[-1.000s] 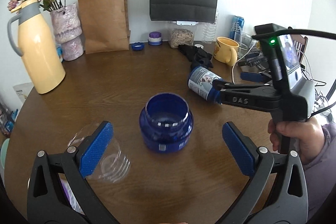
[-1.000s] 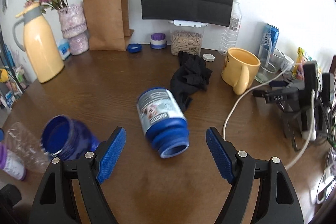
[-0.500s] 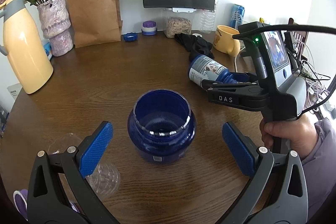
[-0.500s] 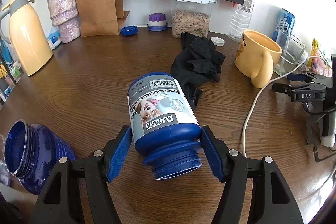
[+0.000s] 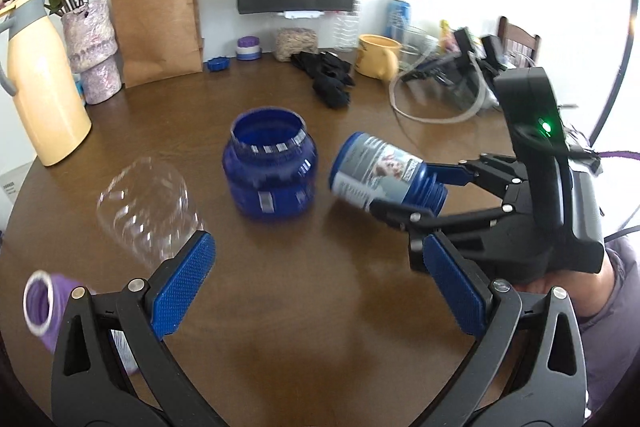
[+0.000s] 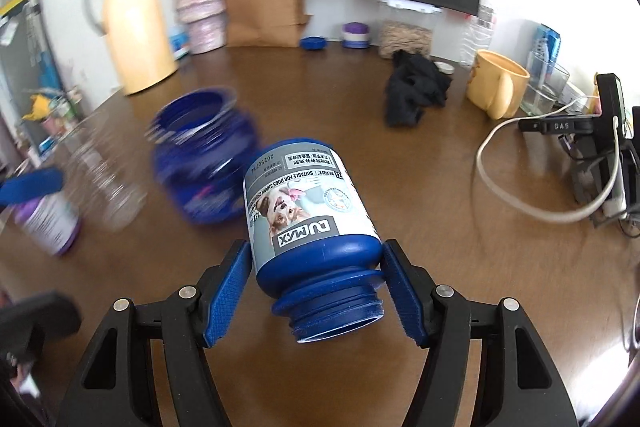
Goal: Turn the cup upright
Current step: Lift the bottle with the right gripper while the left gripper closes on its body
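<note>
A blue jar with a grey dog label [image 6: 308, 223] lies tilted, mouth toward the camera, and my right gripper [image 6: 316, 287] is shut on its shoulder. In the left wrist view the same labelled jar [image 5: 380, 173] hangs a little above the table in the right gripper [image 5: 412, 195], base pointing left. Beside it a wide blue jar [image 5: 270, 167] stands upright, mouth open. A clear plastic cup [image 5: 144, 203] sits left of that, blurred. My left gripper [image 5: 320, 275] is open and holds nothing, short of the wide jar.
A purple bottle [image 5: 44, 303] stands at the near left. Along the back are a yellow thermos [image 5: 44, 95], a vase [image 5: 94, 55], a paper bag [image 5: 160, 27], black cloth [image 5: 330, 79], a yellow mug [image 5: 378, 61] and a white cable [image 6: 532, 203].
My right gripper has shut on the labelled jar and raised it, swinging left toward the wide blue jar. The left gripper has drawn back from the wide jar, still open.
</note>
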{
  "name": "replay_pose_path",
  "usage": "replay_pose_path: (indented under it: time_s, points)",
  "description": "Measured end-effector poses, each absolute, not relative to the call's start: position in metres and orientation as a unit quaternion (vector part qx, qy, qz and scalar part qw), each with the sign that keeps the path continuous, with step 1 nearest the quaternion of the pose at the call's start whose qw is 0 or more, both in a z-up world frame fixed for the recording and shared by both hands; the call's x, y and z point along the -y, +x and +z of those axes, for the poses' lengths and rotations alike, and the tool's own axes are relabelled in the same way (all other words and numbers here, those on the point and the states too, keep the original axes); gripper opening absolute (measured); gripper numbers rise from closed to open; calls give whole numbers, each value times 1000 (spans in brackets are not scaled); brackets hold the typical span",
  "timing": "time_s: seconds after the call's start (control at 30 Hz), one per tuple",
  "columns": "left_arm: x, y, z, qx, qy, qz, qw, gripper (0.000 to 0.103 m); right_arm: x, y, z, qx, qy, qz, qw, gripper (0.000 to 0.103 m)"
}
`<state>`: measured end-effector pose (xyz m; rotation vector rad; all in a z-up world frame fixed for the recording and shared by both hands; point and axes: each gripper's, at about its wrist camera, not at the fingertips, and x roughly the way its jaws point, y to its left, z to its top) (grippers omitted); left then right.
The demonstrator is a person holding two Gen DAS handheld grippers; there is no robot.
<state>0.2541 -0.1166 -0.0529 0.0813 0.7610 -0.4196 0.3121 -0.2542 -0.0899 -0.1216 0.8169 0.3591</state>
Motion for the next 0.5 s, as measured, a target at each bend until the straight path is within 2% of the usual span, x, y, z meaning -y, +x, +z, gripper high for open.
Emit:
replay_pose_path:
  time_s: [0.27, 0.5]
  points:
    - [88, 186, -71, -343, 149, -308, 875, 103, 220, 246, -101, -384, -133, 346, 846, 70]
    - [56, 167, -69, -349, 175, -383, 837, 103, 182, 216, -105, -370, -169, 487, 772, 70]
